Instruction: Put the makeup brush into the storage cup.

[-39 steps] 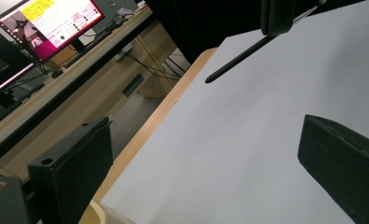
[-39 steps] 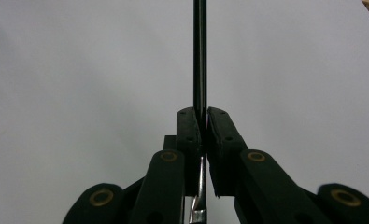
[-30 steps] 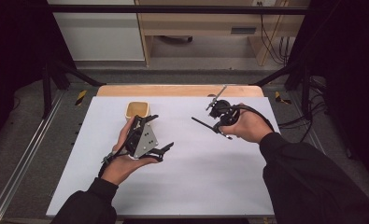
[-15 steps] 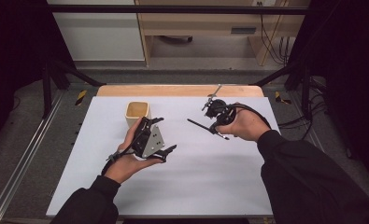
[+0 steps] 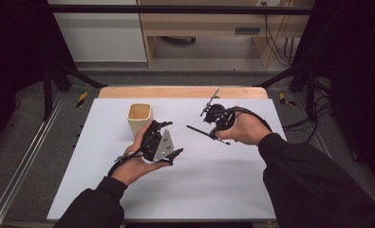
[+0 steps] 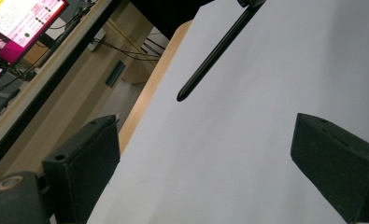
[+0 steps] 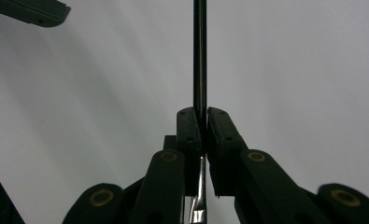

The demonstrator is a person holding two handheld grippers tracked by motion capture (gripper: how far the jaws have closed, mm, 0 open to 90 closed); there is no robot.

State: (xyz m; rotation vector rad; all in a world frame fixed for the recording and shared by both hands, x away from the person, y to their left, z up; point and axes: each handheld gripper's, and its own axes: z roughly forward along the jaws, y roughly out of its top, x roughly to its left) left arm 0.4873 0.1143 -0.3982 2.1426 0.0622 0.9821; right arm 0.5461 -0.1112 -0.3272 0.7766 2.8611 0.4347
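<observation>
Your right gripper (image 7: 203,123) is clamped on a thin black rod (image 7: 199,56) above the worktop (image 5: 213,190), while your left gripper (image 6: 210,158) gapes empty.

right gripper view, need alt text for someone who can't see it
The right tongs, seen from just behind their two black jaws, are shut on a thin black pen that runs straight up out of the frame above a plain white table surface. A jaw tip of the left tongs shows at the top left corner.
</observation>
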